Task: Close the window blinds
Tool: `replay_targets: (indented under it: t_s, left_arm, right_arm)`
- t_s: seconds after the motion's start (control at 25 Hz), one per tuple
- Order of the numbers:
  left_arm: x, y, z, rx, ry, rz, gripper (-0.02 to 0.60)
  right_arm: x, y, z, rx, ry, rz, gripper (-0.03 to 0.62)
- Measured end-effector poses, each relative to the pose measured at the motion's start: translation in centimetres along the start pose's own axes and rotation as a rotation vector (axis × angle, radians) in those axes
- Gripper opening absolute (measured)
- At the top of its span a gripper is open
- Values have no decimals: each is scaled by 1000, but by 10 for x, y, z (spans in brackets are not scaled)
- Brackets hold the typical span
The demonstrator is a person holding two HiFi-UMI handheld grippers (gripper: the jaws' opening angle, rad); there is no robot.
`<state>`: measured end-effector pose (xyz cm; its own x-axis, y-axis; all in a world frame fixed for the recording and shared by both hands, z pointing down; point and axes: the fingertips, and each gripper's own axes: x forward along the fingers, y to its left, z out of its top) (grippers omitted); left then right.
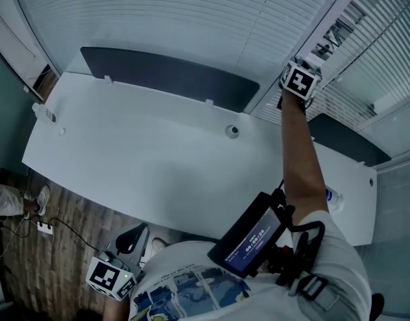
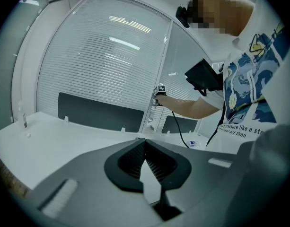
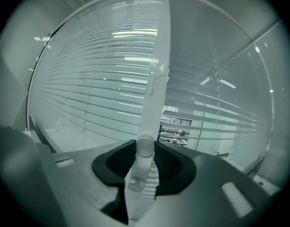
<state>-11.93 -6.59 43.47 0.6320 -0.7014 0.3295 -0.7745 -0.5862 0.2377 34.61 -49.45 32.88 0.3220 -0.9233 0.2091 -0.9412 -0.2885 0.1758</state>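
Observation:
Two slatted blinds cover the windows behind the desk: the left blind looks nearly flat, while the slats of the right blind stand apart. My right gripper is raised at the white frame between them. In the right gripper view its jaws are shut on the pale tilt wand, which runs up along the frame post. Daylight and a building show between the slats. My left gripper hangs low beside my body, with its jaws shut on nothing.
A long white desk stands between me and the windows, with dark divider panels along its far edge and a round cable grommet. A bottle lies near my right arm. A power strip and someone's shoe are on the wooden floor.

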Motion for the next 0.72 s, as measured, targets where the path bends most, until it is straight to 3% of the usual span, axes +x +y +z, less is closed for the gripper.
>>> replay_targets:
  t_s: [0.24,0.44,0.72]
  left_arm:
    - [5,0,1,2,-3,-9,5]
    - [9,-1,-1,0,-8,-19,5]
    - [12,-2,0,1,2,-33,5]
  right_arm:
    - [2,13,8,-70,-39,43,123]
    - [2,10,8,-117,-37,18,123]
    - [1,2,-1,-39,-12,29,126]
